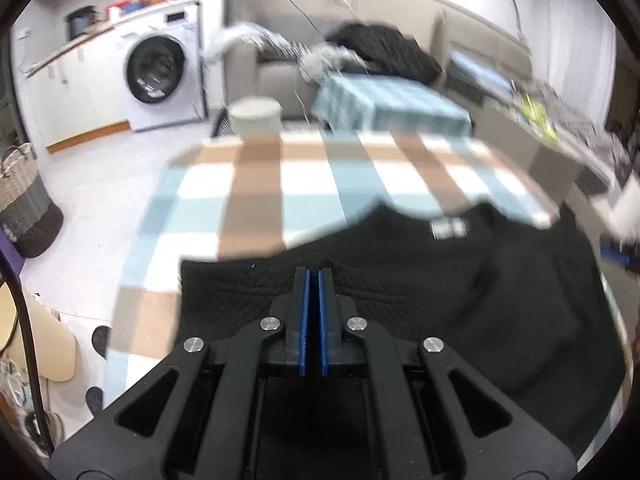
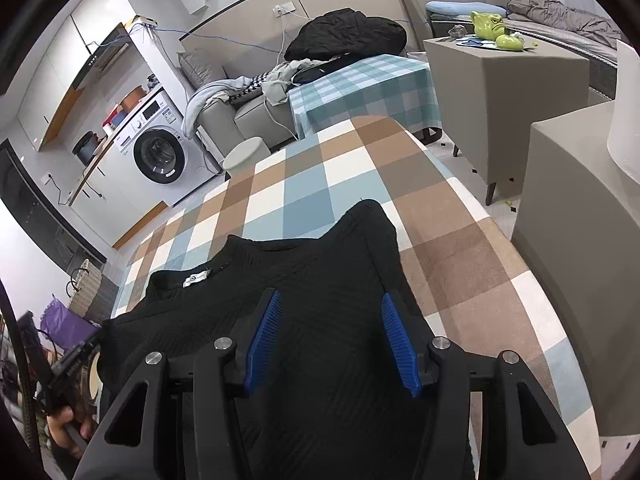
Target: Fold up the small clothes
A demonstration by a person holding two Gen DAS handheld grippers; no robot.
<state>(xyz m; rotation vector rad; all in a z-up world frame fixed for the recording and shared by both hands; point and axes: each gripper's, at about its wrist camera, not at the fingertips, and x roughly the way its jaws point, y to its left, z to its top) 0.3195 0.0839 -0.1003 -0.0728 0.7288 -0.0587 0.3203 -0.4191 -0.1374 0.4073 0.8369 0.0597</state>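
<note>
Matt cloths, hard tooling
Black knit sweater (image 2: 320, 280) looks ribbed and matt; checked tablecloth (image 2: 460, 240) soft; gripper pads (image 2: 394, 336) ridged blue plastic.

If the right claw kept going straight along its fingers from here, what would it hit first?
Most likely the black garment: the right claw is open and the fabric fills the space between and beyond its fingers. Past the garment lies the checkered tablecloth. How high the claw hangs above the cloth is unclear.

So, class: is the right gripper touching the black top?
Cannot tell. The right wrist view shows the right gripper open over the black top, but not any contact.
</note>
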